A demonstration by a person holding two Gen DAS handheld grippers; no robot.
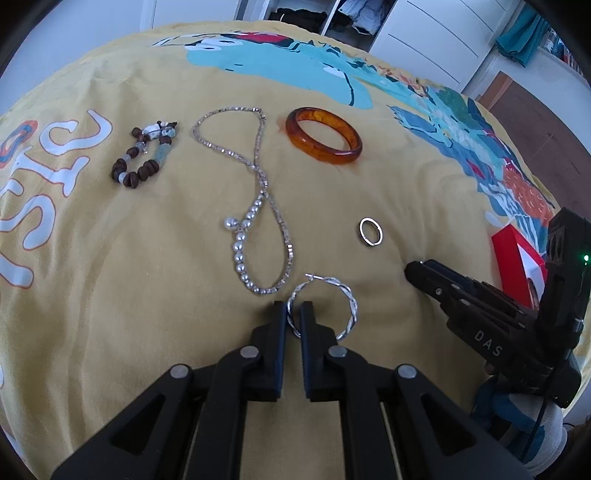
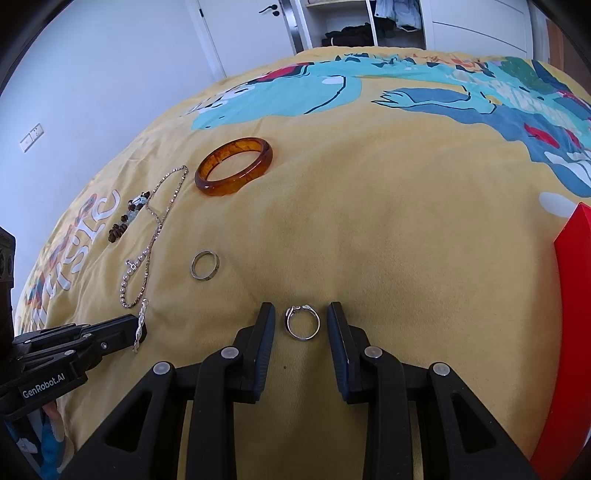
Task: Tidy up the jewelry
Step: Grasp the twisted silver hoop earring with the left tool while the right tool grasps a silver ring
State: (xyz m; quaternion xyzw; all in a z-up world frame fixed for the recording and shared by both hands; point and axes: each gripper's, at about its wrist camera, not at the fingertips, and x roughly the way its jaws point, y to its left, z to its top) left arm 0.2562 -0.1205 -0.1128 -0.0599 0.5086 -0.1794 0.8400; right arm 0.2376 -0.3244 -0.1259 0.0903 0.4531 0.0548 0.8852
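Jewelry lies on a yellow printed bedspread [image 1: 129, 258]. My left gripper [image 1: 294, 314] is shut on the rim of a twisted silver hoop earring [image 1: 351, 306], which also shows in the right wrist view [image 2: 139, 328]. My right gripper [image 2: 301, 321] is open, its fingers either side of a small silver ring [image 2: 303, 324] on the cloth. Beyond lie a plain silver ring [image 1: 371, 231] [image 2: 204, 266], an amber bangle [image 1: 324, 134] [image 2: 233, 166], a silver bead necklace [image 1: 258, 206] [image 2: 147, 254] and a brown bead bracelet [image 1: 142, 155] [image 2: 127, 219].
A red box [image 2: 569, 332] stands at the right edge of the bed, also in the left wrist view [image 1: 517, 262]. White wardrobes, an open closet [image 2: 354, 22] and a door stand behind the bed.
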